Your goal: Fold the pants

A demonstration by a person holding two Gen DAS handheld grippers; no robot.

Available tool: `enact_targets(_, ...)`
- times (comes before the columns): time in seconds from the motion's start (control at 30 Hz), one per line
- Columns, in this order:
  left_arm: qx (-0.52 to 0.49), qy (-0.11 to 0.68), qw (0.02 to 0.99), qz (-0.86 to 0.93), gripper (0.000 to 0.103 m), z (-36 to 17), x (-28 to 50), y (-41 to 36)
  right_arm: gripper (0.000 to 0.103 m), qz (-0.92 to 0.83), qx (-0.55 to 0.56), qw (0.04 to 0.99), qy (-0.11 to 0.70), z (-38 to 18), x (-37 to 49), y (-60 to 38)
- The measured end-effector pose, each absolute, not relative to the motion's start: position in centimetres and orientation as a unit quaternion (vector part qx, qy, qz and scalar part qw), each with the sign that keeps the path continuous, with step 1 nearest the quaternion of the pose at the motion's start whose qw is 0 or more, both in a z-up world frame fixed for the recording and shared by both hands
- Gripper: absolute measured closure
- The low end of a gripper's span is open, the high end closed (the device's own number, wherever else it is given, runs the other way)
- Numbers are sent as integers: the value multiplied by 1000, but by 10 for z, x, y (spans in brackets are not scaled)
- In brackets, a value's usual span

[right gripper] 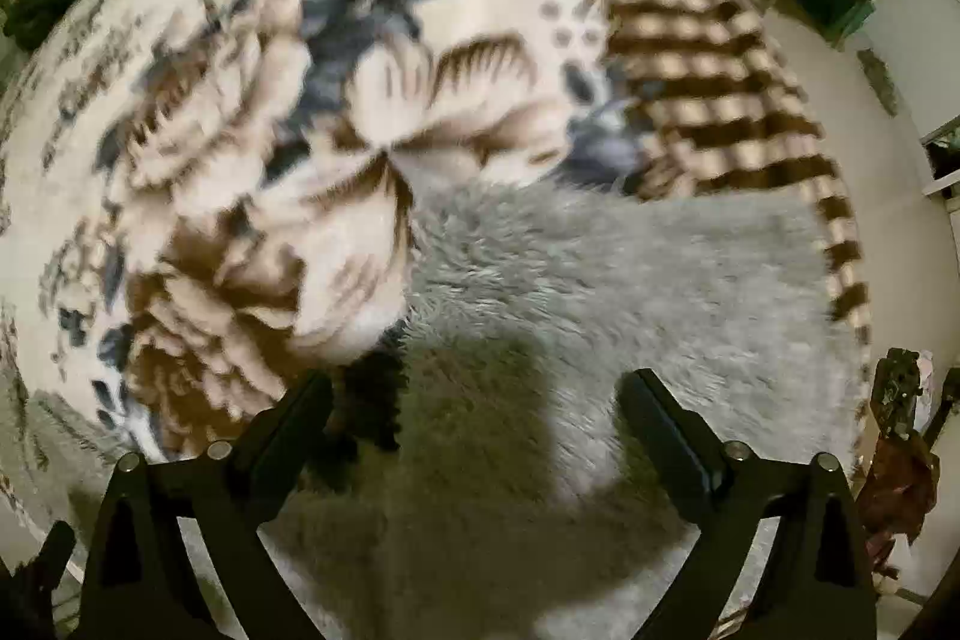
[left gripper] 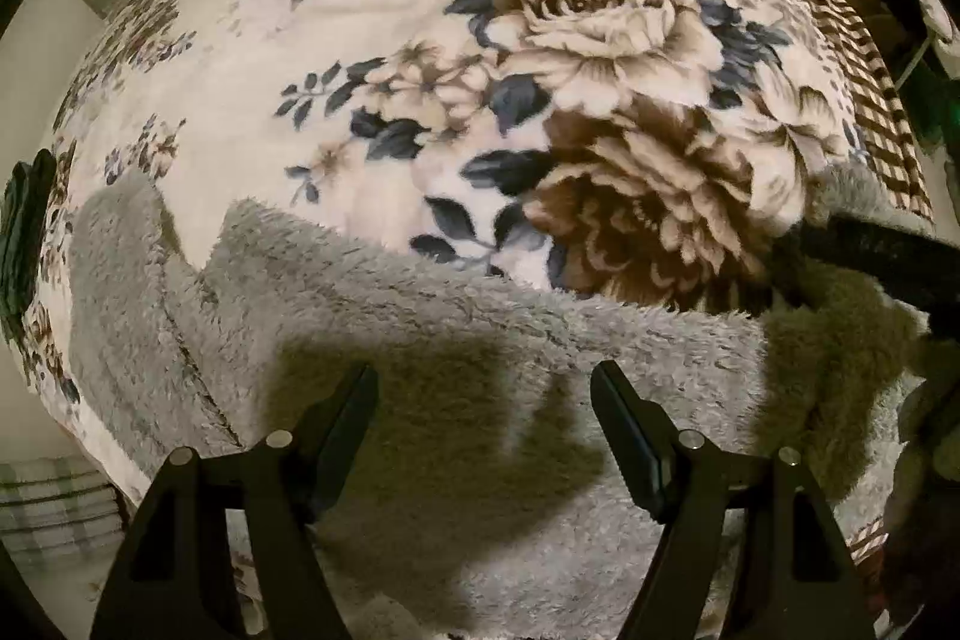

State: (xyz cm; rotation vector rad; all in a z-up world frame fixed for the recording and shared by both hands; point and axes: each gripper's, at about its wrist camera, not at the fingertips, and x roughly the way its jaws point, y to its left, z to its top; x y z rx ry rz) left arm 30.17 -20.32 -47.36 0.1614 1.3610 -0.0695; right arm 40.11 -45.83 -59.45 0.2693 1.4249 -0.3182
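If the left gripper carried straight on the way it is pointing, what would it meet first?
Most likely the grey fleece pants: the left gripper points down with open jaws directly over them, nothing between. How far above is unclear.

The right tongs [right gripper: 477, 394] stand open at the bottom of the frame, nothing between the fingers. Below them the grey fuzzy pants [right gripper: 600, 268] fill the lower centre and right, lying on a floral blanket [right gripper: 240, 112] that spreads across the upper left. A brown checked border [right gripper: 690, 58] runs down the upper right. The picture is blurred.
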Motion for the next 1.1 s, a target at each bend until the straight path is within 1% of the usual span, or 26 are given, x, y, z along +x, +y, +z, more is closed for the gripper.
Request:
enact_targets(0.03,74,630,772,-35,31,-473,302,-204,57,-153,121,738,646,-594,397,-461)
enact_targets(0.1,71,632,770,-49,31,-470,297,-207,88,-177,146,749,621,-580,375,-477)
enact_targets(0.2,76,633,767,-70,31,-467,287,-213,93,-224,203,758,578,-547,318,-510)
enact_targets(0.33,75,644,756,-90,31,-467,270,-225,93,-291,265,739,547,-523,229,-552)
enact_targets(0.47,77,652,747,-104,31,-472,255,-243,93,-344,308,705,538,-538,159,-590)
enact_targets(0.57,83,658,740,-112,31,-478,247,-256,93,-364,350,661,554,-573,122,-611)
enact_targets(0.6,85,658,740,-112,31,-480,245,-260,93,-356,367,651,561,-587,115,-616)
enact_targets(0.63,86,657,740,-113,31,-480,243,-262,89,-341,385,640,571,-601,111,-620)
enact_targets(0.67,86,658,740,-113,31,-481,242,-264,70,-337,394,630,578,-609,108,-623)
enact_targets(0.7,86,658,739,-113,31,-481,241,-265,57,-332,405,626,578,-615,103,-624)
enact_targets(0.73,88,658,740,-113,31,-479,240,-265,37,-328,414,628,571,-615,100,-623)
enact_targets(0.77,89,656,741,-112,31,-477,239,-265,33,-324,420,634,562,-612,98,-620)
enact_targets(0.8,89,655,742,-110,31,-474,238,-263,32,-317,417,642,559,-607,99,-615)
enact_targets(0.83,89,654,744,-108,31,-471,238,-259,31,-314,405,648,564,-602,100,-609)
enact_targets(0.93,93,647,750,-97,31,-459,240,-241,25,-293,357,659,593,-591,118,-575)
enact_targets(1.03,100,638,760,-69,31,-442,249,-202,24,-247,311,676,620,-581,147,-520)
enact_targets(1.07,102,637,762,-59,31,-439,252,-190,21,-233,295,681,628,-578,159,-503)
enact_targets(1.1,104,635,764,-43,31,-436,259,-171,20,-218,273,687,637,-576,174,-479)
